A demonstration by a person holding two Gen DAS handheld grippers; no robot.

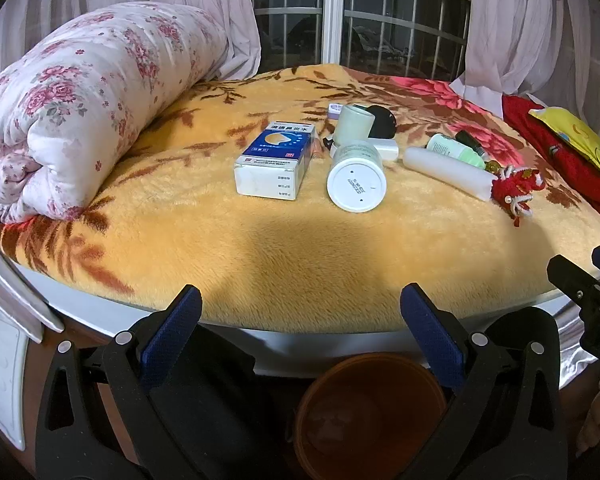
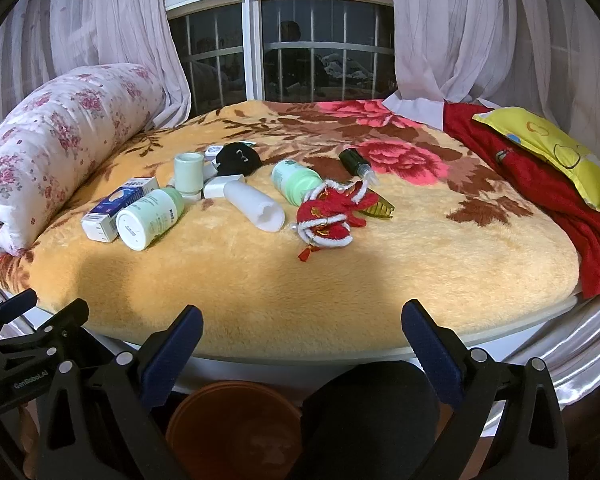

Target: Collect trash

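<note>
Loose items lie on the yellow floral blanket (image 1: 300, 240): a blue-white box (image 1: 274, 160) (image 2: 114, 208), a white-green bottle on its side (image 1: 356, 174) (image 2: 150, 216), a pale cup (image 1: 354, 124) (image 2: 188, 172), a white tube (image 1: 448, 168) (image 2: 254, 206), a second green bottle (image 2: 296, 182), a dark dropper bottle (image 2: 356, 164), and a red ornament (image 2: 332, 220). My left gripper (image 1: 300, 316) is open and empty before the bed's edge. My right gripper (image 2: 302, 330) is open and empty too, and it shows at the right of the left wrist view (image 1: 588, 284). An orange bin (image 1: 370, 412) (image 2: 236, 428) stands below them.
A rolled floral quilt (image 1: 80, 108) lies at the left of the bed. A red cloth (image 2: 540, 192) and a yellow pillow (image 2: 552, 148) lie at the right. Curtains and a barred window (image 2: 284, 52) are behind. A black round object (image 2: 238, 158) lies among the items.
</note>
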